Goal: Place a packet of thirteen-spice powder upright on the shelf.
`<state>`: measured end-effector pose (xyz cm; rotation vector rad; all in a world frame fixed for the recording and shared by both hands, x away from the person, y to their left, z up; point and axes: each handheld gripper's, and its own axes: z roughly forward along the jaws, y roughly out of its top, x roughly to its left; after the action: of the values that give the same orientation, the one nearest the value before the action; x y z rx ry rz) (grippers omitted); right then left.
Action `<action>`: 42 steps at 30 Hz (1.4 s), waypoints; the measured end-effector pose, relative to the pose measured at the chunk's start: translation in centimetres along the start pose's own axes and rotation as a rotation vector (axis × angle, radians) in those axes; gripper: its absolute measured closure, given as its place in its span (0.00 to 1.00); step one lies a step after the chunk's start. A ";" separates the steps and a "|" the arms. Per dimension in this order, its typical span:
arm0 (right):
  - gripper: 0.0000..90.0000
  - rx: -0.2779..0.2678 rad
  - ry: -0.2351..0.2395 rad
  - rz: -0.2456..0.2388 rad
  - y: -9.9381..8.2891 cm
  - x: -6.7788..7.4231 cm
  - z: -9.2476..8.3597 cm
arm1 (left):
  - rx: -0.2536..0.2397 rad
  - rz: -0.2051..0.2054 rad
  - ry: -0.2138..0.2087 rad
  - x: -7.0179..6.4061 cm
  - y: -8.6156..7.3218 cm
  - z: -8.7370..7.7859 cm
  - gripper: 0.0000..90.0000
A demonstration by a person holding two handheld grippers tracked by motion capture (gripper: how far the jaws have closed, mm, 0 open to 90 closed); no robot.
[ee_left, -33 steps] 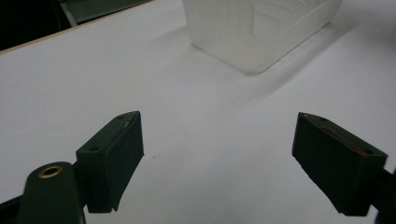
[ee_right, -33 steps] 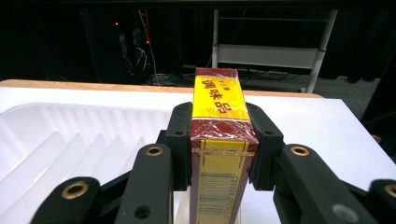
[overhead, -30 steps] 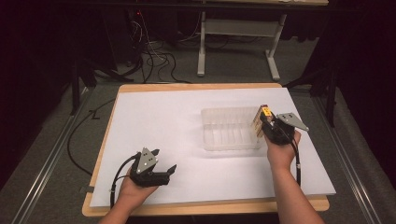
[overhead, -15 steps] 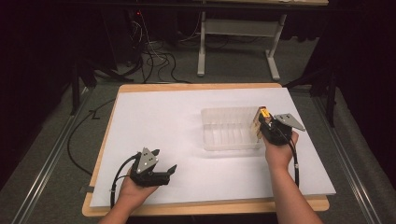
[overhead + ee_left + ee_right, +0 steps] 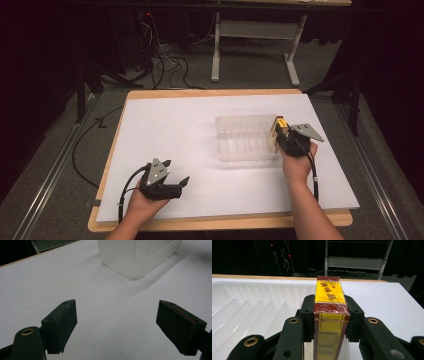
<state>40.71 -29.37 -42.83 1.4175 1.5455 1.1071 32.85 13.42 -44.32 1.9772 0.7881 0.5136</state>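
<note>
While the white surface (image 5: 200, 135) is lying under dim light, dark room behind (cables on the floor), the right gripper (image 5: 329, 315) is clamping a red-and-yellow box (image 5: 329, 315) at the clear tray's (image 5: 245, 137) right end. The left gripper (image 5: 117, 325) is resting with jaws spread, near the front edge.

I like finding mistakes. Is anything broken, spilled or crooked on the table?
Nothing stands out. The clear tray sits flat on the white table, the right gripper holds a wrapped yellow and red box squarely, and the left gripper is open.
</note>
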 end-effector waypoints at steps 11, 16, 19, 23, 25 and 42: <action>0.63 0.022 0.011 -0.001 0.1 -0.1 0.1 | -0.002 0.001 -0.003 -0.1 0.0 0.0 0.19; 0.56 0.035 0.017 0.004 0.3 -0.1 0.2 | -0.003 0.001 -0.002 -0.1 0.0 0.0 0.19; 0.48 0.047 0.028 0.005 0.5 -0.2 0.3 | 0.000 0.002 -0.005 -0.1 0.0 0.0 0.19; 0.42 0.045 0.044 0.003 0.6 -0.3 0.2 | 0.001 0.000 -0.004 0.0 0.0 0.0 0.19; 0.40 0.046 0.049 0.004 0.6 -0.2 0.1 | -0.001 0.000 -0.004 -0.1 0.0 0.0 0.19; 0.14 0.078 0.117 -0.031 1.2 -0.4 -2.4 | -0.002 -0.001 0.001 0.0 0.1 0.2 0.19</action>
<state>38.91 -29.98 -40.88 1.3961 1.7041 1.1401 32.97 13.29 -44.34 1.9748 0.7894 0.5145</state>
